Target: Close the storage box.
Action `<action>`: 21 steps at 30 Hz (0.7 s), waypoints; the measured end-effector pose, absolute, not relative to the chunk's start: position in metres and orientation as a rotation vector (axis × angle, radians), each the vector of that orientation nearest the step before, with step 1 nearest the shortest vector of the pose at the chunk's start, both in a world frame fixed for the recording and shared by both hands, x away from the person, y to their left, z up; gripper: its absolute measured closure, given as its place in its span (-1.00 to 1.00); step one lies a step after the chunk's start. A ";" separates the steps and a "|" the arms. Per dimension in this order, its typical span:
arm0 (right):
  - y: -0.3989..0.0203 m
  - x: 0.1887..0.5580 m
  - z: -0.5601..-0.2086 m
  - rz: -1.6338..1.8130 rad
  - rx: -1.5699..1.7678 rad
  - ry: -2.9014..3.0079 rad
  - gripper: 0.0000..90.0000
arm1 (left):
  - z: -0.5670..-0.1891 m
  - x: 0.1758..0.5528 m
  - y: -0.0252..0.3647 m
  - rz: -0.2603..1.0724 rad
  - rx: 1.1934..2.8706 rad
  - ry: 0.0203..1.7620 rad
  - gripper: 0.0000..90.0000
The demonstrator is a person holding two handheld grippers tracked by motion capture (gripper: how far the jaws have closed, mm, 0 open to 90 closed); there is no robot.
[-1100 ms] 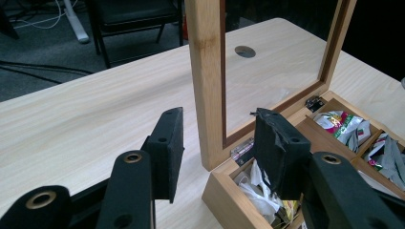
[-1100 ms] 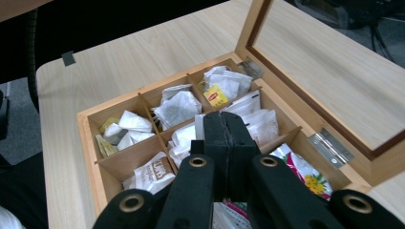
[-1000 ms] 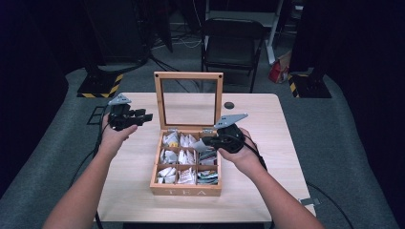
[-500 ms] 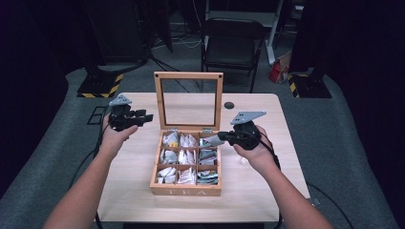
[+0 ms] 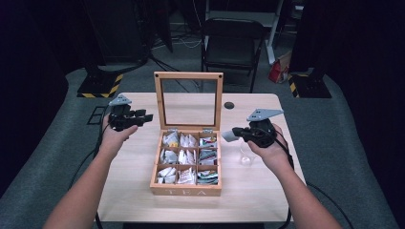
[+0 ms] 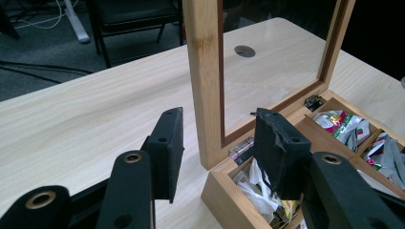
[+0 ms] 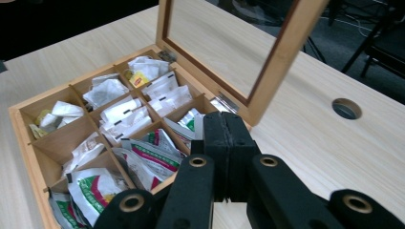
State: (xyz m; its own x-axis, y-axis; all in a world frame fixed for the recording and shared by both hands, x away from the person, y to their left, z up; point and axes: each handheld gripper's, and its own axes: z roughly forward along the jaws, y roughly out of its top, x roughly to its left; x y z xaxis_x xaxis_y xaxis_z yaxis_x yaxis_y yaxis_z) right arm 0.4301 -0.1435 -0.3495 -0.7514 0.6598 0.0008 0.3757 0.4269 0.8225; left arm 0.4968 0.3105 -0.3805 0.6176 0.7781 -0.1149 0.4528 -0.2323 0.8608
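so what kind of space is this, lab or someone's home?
Most likely a lab or recording studio, not a home. A lone pale wooden table stands on grey carpet amid dark surrounds, with yellow-and-black striped stand bases and loose cables on the floor, and a black folding chair behind.

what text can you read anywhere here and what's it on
"TEA" – on the front wall of the wooden box, high view.
Tea packets in the compartments carry red and green print; too small and blurred to read.
A yellow tag on one packet in a far compartment; its print is unreadable.
Nothing else readable.
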 end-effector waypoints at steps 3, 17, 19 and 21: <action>-0.151 0.430 -0.349 1.229 0.906 2.352 1.00 | -0.380 0.497 0.311 0.425 1.874 0.985 0.19; -0.177 0.428 -0.351 1.189 0.974 2.309 1.00 | -0.380 0.497 0.311 0.428 1.875 0.987 0.19; -0.180 0.428 -0.354 1.177 0.979 2.308 1.00 | -0.380 0.497 0.312 0.428 1.879 0.987 0.19; -0.181 0.427 -0.355 1.173 0.988 2.309 1.00 | -0.380 0.497 0.312 0.429 1.878 0.986 0.19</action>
State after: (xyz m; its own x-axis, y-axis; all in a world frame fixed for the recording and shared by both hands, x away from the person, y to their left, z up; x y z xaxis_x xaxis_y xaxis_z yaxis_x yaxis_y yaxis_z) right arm 0.4272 -0.1808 -0.3553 -0.6869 0.7267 -0.0090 0.4211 0.4080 0.8100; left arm 0.4970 0.3121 -0.3801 0.6148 0.7810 -0.1093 0.4524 -0.2357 0.8601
